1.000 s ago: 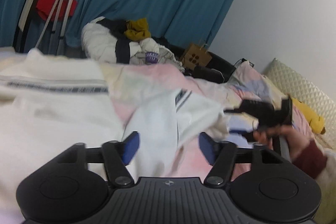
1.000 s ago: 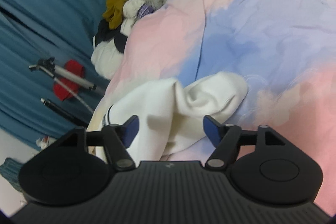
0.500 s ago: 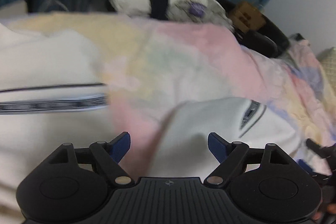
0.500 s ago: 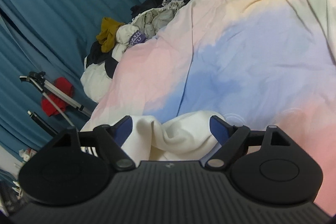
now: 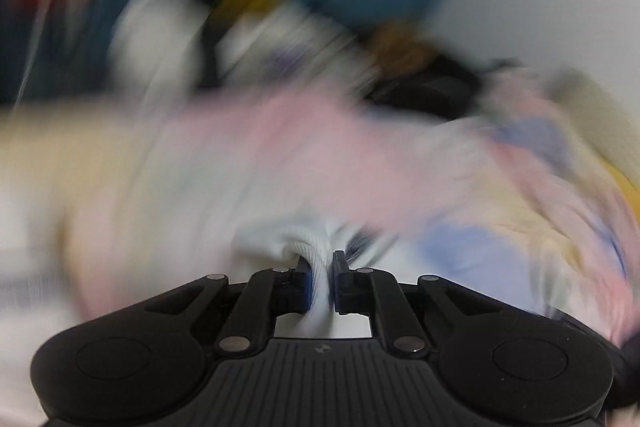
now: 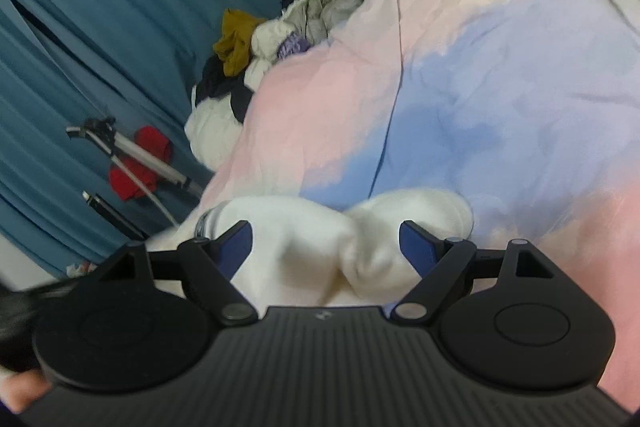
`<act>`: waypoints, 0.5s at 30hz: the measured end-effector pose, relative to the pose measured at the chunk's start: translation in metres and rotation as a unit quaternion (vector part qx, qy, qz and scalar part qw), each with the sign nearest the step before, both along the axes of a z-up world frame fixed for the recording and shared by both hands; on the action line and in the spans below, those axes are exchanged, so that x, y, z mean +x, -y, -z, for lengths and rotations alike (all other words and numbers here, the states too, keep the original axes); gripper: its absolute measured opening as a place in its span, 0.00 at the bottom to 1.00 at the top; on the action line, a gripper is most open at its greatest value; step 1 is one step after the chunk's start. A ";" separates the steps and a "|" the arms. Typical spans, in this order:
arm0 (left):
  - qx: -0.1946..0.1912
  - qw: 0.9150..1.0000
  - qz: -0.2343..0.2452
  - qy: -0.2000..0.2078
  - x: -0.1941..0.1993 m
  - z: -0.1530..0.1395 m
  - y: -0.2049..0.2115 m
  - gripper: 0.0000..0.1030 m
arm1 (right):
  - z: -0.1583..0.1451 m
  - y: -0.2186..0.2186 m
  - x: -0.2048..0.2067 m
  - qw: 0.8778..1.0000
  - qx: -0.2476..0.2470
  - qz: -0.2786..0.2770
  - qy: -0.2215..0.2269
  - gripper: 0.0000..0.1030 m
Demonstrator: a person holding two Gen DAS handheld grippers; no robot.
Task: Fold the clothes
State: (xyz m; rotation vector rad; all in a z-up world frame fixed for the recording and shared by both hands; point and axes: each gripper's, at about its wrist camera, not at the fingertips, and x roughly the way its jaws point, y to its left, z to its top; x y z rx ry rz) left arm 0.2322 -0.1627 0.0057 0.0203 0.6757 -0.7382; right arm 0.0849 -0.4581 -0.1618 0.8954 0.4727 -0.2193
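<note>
White garment (image 5: 310,255) low in the centre of the left wrist view, bunched on the pastel bedspread (image 5: 304,147). Left claw (image 5: 320,281) closing, ribbed fold of that cloth pinched between its pads; rest of that view heavily blurred. Right claw (image 6: 326,243) spread wide at lower centre, holding nothing, white garment (image 6: 348,227) lying between and beyond its blue pads (image 6: 416,245). Laundry pile (image 6: 256,55) and teal curtain (image 6: 120,7) at upper left.
</note>
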 end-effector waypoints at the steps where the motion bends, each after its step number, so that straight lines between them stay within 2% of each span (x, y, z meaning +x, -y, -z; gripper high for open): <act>1: 0.014 0.998 0.052 0.045 -0.027 -0.013 0.008 0.10 | -0.003 0.003 -0.004 1.000 -0.007 0.017 0.005 0.81; 2: 0.025 0.994 0.087 0.058 -0.047 -0.017 0.014 0.10 | -0.007 0.006 -0.008 0.999 -0.015 0.033 0.011 0.81; 4: 0.055 0.987 0.140 0.048 -0.085 -0.010 0.020 0.10 | -0.012 0.014 -0.017 0.997 -0.024 0.069 0.020 0.81; 6: 0.089 0.980 0.177 0.033 -0.121 0.014 0.020 0.10 | -0.013 0.023 -0.024 0.995 -0.025 0.095 0.018 0.81; 9: 0.135 0.967 0.215 0.003 -0.165 0.063 0.012 0.10 | -0.008 0.034 -0.023 0.997 -0.001 0.079 0.001 0.81; 11: 0.148 0.966 0.211 -0.003 -0.183 0.087 0.000 0.12 | -0.006 0.035 -0.017 0.999 0.024 0.042 -0.012 0.81; 12: 0.146 0.968 0.203 -0.005 -0.189 0.093 -0.007 0.13 | -0.007 0.032 -0.014 0.999 0.024 0.020 -0.015 0.81; 15: 0.122 0.977 0.174 -0.017 -0.198 0.093 -0.030 0.22 | -0.016 0.014 -0.005 0.998 0.008 -0.059 0.004 0.81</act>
